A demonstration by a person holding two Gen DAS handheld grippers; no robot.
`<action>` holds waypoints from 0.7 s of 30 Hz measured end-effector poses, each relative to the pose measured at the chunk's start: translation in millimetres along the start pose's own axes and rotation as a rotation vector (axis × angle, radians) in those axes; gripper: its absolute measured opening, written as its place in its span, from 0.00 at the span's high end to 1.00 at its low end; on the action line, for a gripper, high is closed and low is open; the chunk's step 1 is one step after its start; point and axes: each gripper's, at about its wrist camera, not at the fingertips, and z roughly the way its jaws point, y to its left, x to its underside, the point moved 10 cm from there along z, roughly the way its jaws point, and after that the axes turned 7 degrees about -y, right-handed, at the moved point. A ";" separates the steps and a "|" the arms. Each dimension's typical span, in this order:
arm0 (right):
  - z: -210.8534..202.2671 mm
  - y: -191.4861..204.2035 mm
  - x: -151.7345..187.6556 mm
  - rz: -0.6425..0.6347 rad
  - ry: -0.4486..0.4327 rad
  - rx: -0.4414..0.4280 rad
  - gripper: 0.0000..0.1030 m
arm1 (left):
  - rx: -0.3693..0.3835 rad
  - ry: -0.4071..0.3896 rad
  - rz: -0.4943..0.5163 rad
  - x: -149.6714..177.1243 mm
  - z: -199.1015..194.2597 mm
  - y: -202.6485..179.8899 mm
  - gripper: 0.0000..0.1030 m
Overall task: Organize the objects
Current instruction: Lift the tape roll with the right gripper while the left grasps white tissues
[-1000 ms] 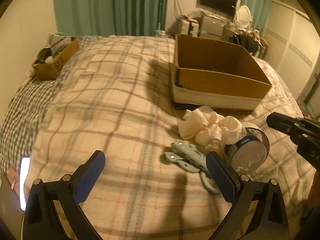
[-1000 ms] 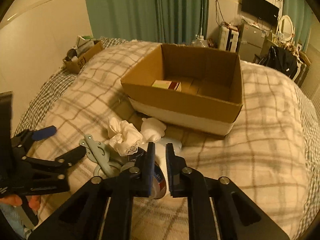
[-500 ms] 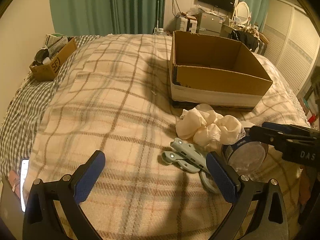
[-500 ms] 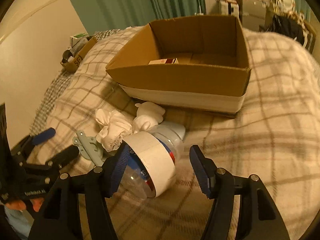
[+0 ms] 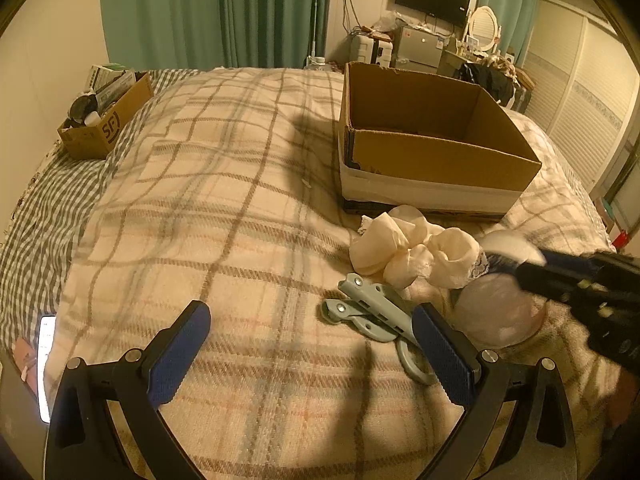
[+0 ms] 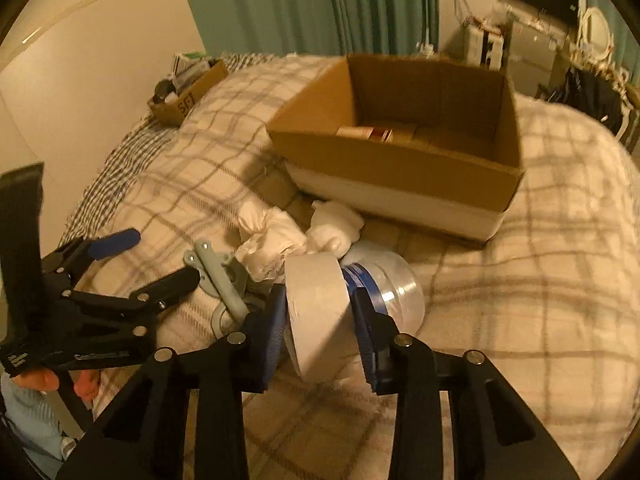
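Observation:
My right gripper [image 6: 322, 330] is shut on the white-labelled end of a clear plastic bottle [image 6: 384, 292] that lies on the plaid bed; the bottle also shows in the left wrist view [image 5: 498, 310]. White crumpled socks [image 5: 412, 252] and a pale grey-blue metal tool [image 5: 370, 312] lie beside it. A large open cardboard box [image 5: 432, 160] stands behind them, with a small carton [image 6: 364, 133] inside. My left gripper [image 5: 312, 360] is open and empty, low over the blanket, left of the tool.
A small cardboard box [image 5: 104, 118] filled with items sits at the bed's far left corner. A lit phone [image 5: 46, 356] lies at the left bed edge. Green curtains, a TV and cluttered furniture stand behind the bed.
My right gripper opened, moved over the bottle's labelled end and closed on it. The left gripper barely moved.

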 end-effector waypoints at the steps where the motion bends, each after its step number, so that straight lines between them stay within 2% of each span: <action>1: -5.2 -1.5 -3.2 0.003 -0.014 0.007 0.69 | -0.002 0.001 0.002 0.0 -0.2 -0.5 0.00; 6: -30.3 -9.2 -19.5 0.008 -0.081 0.017 0.70 | 0.009 0.017 -0.008 -3.8 1.8 -3.0 0.00; 9: -39.2 -14.6 -28.2 0.058 -0.111 -0.034 0.70 | 0.043 0.016 -0.018 -16.6 5.6 -10.9 0.00; 13: -39.0 -34.2 -32.0 0.012 -0.124 0.099 0.74 | 0.053 0.017 0.035 -33.3 19.5 -26.1 0.00; 19: -38.5 -49.3 -34.1 0.029 -0.130 0.106 0.74 | 0.108 0.087 0.125 -29.2 49.4 -61.1 0.00; 21: -40.9 -52.6 -36.2 0.039 -0.141 0.100 0.74 | 0.111 0.114 0.162 -20.7 56.8 -70.8 0.08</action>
